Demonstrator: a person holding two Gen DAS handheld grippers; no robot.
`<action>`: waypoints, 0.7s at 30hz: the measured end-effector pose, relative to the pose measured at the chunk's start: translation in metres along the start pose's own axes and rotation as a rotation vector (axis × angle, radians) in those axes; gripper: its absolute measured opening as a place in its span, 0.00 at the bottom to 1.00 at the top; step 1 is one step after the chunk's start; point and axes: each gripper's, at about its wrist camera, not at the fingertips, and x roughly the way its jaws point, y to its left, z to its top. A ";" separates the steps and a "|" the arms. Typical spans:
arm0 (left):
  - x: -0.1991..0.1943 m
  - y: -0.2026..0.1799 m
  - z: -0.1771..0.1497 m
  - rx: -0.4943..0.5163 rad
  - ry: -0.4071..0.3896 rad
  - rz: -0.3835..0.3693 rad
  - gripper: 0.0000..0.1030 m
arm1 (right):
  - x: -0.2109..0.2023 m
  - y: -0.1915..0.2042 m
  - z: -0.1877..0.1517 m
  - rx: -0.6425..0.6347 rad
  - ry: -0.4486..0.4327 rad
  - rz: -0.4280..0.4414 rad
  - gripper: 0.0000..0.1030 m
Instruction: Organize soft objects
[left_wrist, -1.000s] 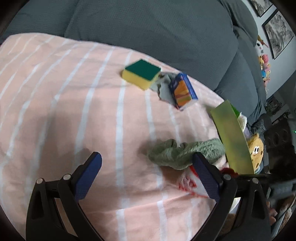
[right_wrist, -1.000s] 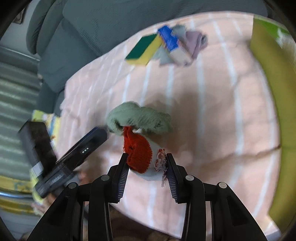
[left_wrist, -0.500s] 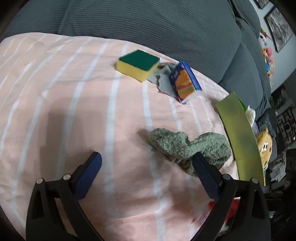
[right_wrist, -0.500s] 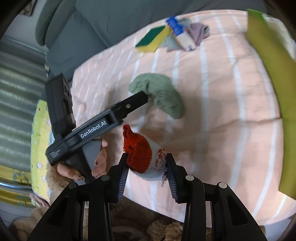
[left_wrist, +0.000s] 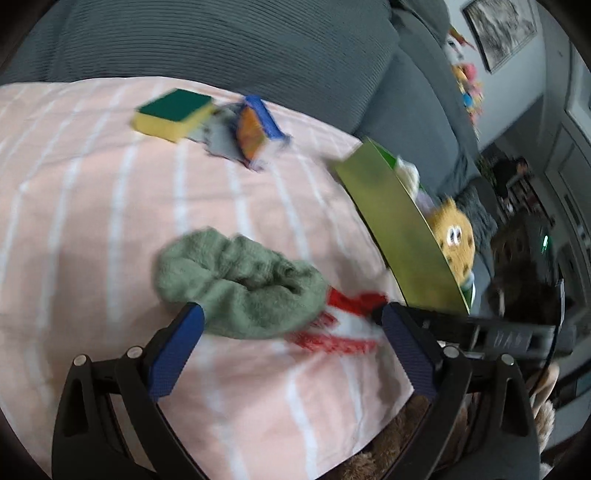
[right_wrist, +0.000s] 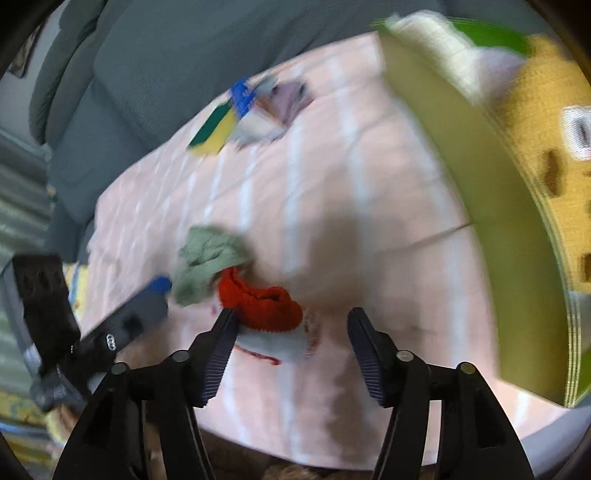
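Observation:
A crumpled green cloth (left_wrist: 240, 280) lies on the pink striped blanket (left_wrist: 92, 206). My left gripper (left_wrist: 290, 310) is open just in front of it, its fingers either side of the cloth's near edge. A red-and-white sock (right_wrist: 262, 306) lies on the blanket beside the green cloth (right_wrist: 207, 258). My right gripper (right_wrist: 291, 313) hovers over the sock with its jaws opening; the sock lies between them by the left finger, and the pads are not pressing it. The sock (left_wrist: 343, 321) also shows in the left wrist view.
A green box (left_wrist: 399, 229) at the blanket's right edge holds a yellow plush toy (left_wrist: 456, 240) and pale cloths. At the far side lie a yellow-green sponge (left_wrist: 173, 114), a blue-orange pack (left_wrist: 255, 129) and a purple cloth (right_wrist: 291, 99). A grey sofa back (left_wrist: 221, 40) stands behind.
My right gripper has widened and let the red-and-white sock drop onto the blanket beside the green cloth. My left gripper has moved up to the green cloth.

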 end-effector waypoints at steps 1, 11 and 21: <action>0.003 -0.004 -0.002 0.016 0.008 -0.002 0.93 | -0.005 -0.005 0.000 0.009 -0.011 0.009 0.62; 0.035 -0.018 -0.011 0.098 0.068 0.010 0.63 | 0.006 -0.022 0.000 0.099 -0.056 0.077 0.61; 0.025 -0.043 -0.015 0.131 0.051 -0.029 0.51 | -0.007 -0.025 -0.012 0.140 -0.106 0.219 0.32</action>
